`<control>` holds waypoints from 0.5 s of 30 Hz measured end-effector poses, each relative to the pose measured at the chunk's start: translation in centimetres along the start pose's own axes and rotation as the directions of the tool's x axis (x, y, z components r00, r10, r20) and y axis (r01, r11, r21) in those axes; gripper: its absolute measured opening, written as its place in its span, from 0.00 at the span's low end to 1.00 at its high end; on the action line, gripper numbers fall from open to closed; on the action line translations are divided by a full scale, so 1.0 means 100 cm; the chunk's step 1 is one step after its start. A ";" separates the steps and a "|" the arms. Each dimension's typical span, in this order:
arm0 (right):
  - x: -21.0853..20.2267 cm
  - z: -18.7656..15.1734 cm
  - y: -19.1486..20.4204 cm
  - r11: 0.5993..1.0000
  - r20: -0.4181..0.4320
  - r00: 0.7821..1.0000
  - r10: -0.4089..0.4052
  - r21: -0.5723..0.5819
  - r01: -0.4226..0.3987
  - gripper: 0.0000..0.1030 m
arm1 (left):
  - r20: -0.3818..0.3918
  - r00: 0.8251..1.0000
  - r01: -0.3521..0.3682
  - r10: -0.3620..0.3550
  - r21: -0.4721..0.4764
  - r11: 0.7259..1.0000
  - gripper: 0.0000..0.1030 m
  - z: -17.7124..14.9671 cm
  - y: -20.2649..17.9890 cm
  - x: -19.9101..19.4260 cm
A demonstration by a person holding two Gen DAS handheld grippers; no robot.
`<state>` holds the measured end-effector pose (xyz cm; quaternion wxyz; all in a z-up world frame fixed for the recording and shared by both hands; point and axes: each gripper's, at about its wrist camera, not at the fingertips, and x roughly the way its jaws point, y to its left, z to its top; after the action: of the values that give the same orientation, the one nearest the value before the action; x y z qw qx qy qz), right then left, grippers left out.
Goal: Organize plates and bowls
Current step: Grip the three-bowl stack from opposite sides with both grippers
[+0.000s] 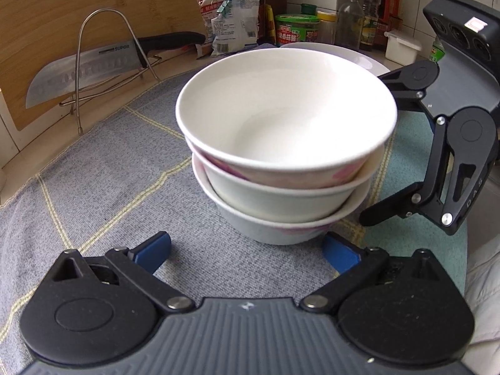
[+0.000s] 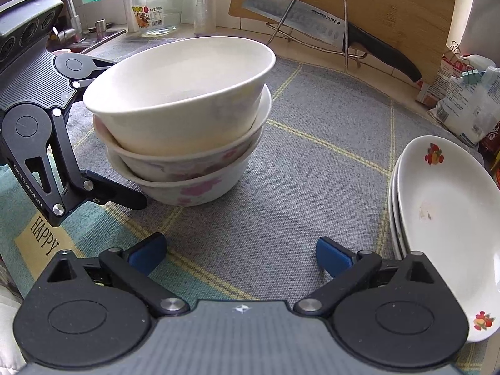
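Three white bowls with pink flowers stand nested in one stack (image 1: pixel 281 143) on the grey checked cloth, also seen in the right wrist view (image 2: pixel 181 118). The top bowl sits slightly tilted. My left gripper (image 1: pixel 247 251) is open and empty, just in front of the stack's base. My right gripper (image 2: pixel 240 254) is open and empty, a little short of the stack; it shows in the left wrist view (image 1: pixel 384 143) at the stack's right side. A stack of white plates with fruit prints (image 2: pixel 447 218) lies to its right; its rim shows behind the bowls (image 1: pixel 353 56).
A wire rack holding a cleaver (image 1: pixel 84 75) stands before a bamboo cutting board (image 2: pixel 390 6). Bottles, jars and food bags (image 1: pixel 297 28) line the back wall. A glass jar (image 2: pixel 156 6) and a sink tap (image 2: pixel 67 6) are at the far side.
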<state>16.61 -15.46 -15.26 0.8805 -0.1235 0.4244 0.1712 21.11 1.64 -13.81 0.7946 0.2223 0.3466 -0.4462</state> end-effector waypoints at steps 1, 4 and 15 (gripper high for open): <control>0.000 0.001 0.000 1.000 -0.004 1.000 0.005 -0.011 -0.005 1.00 | -0.003 1.000 0.004 -0.004 0.021 1.000 0.99 0.001 -0.001 0.000; 0.002 0.004 0.000 0.999 -0.013 1.000 0.014 -0.043 -0.015 1.00 | -0.014 1.000 0.008 -0.007 0.061 0.998 1.00 0.004 -0.003 0.001; 0.003 0.010 0.001 0.994 -0.015 0.999 0.030 -0.106 -0.032 1.00 | -0.041 0.999 0.033 -0.032 0.029 0.999 1.00 0.007 0.003 0.005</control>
<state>17.42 -14.94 -14.95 0.8670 -0.1648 0.4226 0.2063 21.85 1.04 -13.71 0.7766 0.2377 0.3596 -0.4594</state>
